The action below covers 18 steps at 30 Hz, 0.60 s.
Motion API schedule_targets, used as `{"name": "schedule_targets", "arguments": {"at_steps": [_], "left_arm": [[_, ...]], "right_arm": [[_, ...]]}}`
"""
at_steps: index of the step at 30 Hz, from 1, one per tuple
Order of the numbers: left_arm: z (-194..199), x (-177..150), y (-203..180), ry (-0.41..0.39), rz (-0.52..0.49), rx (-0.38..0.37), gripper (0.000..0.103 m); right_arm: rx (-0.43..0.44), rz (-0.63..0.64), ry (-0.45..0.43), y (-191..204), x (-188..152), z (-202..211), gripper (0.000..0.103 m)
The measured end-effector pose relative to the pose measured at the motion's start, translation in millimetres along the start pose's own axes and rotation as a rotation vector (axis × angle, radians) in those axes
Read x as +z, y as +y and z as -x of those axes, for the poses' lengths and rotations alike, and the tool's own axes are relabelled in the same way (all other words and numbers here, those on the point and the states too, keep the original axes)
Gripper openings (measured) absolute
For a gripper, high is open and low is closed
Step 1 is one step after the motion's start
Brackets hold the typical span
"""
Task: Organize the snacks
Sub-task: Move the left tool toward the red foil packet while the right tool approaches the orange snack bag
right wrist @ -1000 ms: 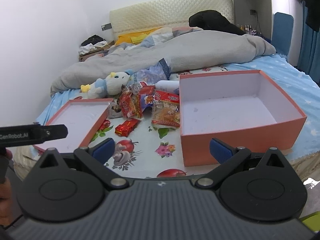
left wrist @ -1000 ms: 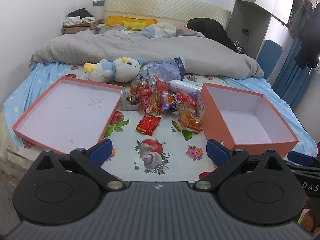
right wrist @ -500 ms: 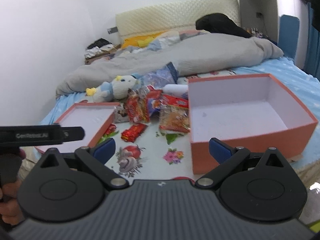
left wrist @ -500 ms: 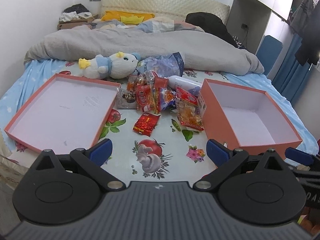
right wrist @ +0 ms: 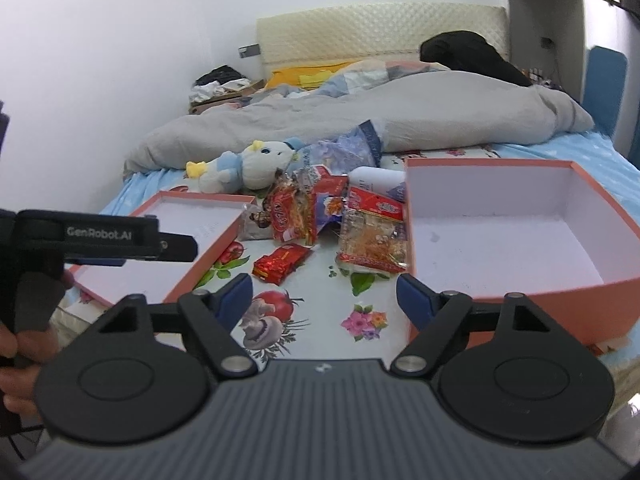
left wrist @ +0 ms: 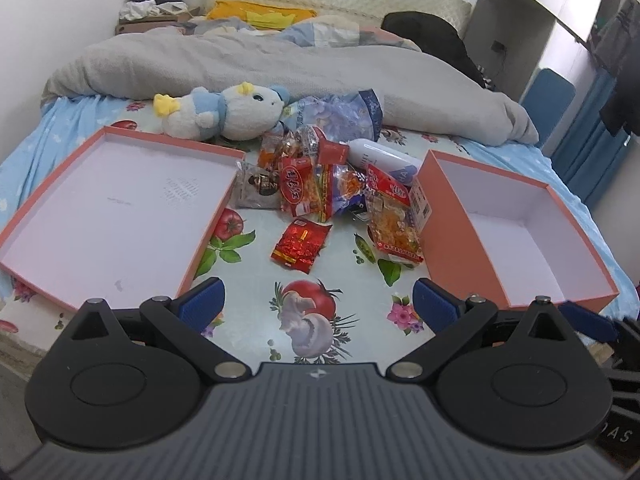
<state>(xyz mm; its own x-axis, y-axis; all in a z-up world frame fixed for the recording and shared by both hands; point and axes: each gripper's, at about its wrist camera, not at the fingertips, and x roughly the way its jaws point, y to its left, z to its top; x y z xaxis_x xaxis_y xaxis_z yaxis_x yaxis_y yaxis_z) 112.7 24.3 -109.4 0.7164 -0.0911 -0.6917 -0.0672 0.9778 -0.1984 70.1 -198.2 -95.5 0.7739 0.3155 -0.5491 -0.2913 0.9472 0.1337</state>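
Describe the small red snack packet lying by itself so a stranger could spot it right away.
Start at the two orange boxes on the bed: the shallow lid on the left and the deep box on the right. Between them sits a heap of snack bags. The small red foil packet lies flat on the flowered sheet just in front of that heap, apart from it, the only snack lying alone.

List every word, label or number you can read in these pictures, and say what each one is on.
"GenRobot.AI": on the side of the left gripper, seen from the right wrist.
"AS": letters cut off at the frame edge, on the right gripper's body.
Snack packets: red labels with print, too blurred to read.
White bottle: lettering too small to read.
Lid: faint print inside, unreadable.
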Motion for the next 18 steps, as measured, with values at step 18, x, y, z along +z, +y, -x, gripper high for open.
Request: {"name": "schedule_targets", "arguments": {"at_steps": [18], "left_arm": [[-74.9, 18.3, 48.0, 0.053, 0.048, 0.003, 0.102]], "right_arm": [[-0.025, 0.187, 0.029, 23.7, -2.0, -80.9, 0.078]]}}
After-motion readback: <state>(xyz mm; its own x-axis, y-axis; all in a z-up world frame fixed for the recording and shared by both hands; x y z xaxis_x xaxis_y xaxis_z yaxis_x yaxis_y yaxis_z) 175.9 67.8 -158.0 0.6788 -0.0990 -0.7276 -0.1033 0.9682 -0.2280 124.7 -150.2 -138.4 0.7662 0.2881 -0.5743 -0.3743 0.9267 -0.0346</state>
